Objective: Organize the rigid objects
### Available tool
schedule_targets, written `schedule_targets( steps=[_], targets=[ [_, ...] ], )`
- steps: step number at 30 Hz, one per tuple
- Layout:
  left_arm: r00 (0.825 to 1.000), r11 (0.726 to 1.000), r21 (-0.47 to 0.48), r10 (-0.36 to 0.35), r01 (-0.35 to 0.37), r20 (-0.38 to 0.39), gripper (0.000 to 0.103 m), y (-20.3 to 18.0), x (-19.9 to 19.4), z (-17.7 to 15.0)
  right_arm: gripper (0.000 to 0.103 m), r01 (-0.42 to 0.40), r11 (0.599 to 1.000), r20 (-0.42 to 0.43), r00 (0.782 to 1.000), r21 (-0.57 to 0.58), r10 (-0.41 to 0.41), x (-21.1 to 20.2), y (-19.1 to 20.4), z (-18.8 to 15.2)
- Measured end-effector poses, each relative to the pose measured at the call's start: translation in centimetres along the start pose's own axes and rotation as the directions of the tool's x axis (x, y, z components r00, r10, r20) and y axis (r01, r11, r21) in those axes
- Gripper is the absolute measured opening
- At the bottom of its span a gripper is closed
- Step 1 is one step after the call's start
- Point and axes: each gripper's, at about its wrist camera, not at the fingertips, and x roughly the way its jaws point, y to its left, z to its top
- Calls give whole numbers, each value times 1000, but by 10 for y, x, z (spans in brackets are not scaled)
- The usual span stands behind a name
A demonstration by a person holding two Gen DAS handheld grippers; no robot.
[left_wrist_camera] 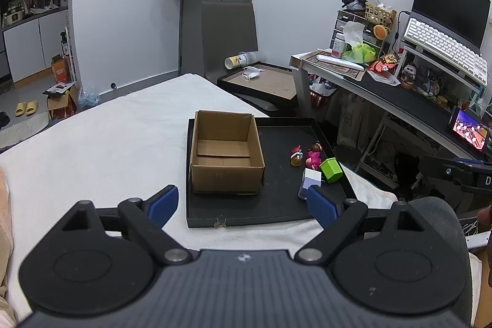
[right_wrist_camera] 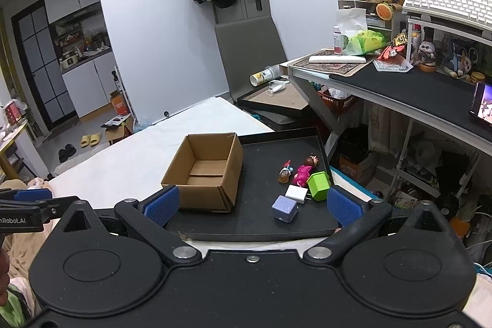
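Observation:
An empty cardboard box (left_wrist_camera: pixel 226 156) (right_wrist_camera: pixel 204 171) stands on the left of a black tray (left_wrist_camera: pixel 276 202) (right_wrist_camera: pixel 264 223). On the tray's right lie a small bottle figure (left_wrist_camera: pixel 296 156) (right_wrist_camera: pixel 285 171), a pink doll (left_wrist_camera: pixel 313 156) (right_wrist_camera: pixel 303 171), a green cube (left_wrist_camera: pixel 331 169) (right_wrist_camera: pixel 319 185), a white block (left_wrist_camera: pixel 312 175) (right_wrist_camera: pixel 296 192) and a lilac cube (right_wrist_camera: pixel 284 209) (left_wrist_camera: pixel 303 191). My left gripper (left_wrist_camera: pixel 243 205) hovers open at the tray's near edge. My right gripper (right_wrist_camera: pixel 252 205) is open too, with the lilac cube lying ahead between its blue pads, untouched.
The tray rests on a white bed (left_wrist_camera: pixel 101 143). A cluttered desk (left_wrist_camera: pixel 399 94) with keyboard and phone stands to the right, a grey chair (left_wrist_camera: pixel 229 36) bearing another tray behind. Shoes and boxes lie on the floor at far left.

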Motion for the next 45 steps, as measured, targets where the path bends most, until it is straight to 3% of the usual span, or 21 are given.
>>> schedule_targets(
  steps=[45],
  targets=[
    [1000, 1000, 14, 12, -12, 6, 90, 0, -4, -2, 103, -5, 1000, -13, 1000, -5, 5, -1, -2, -4]
  ],
)
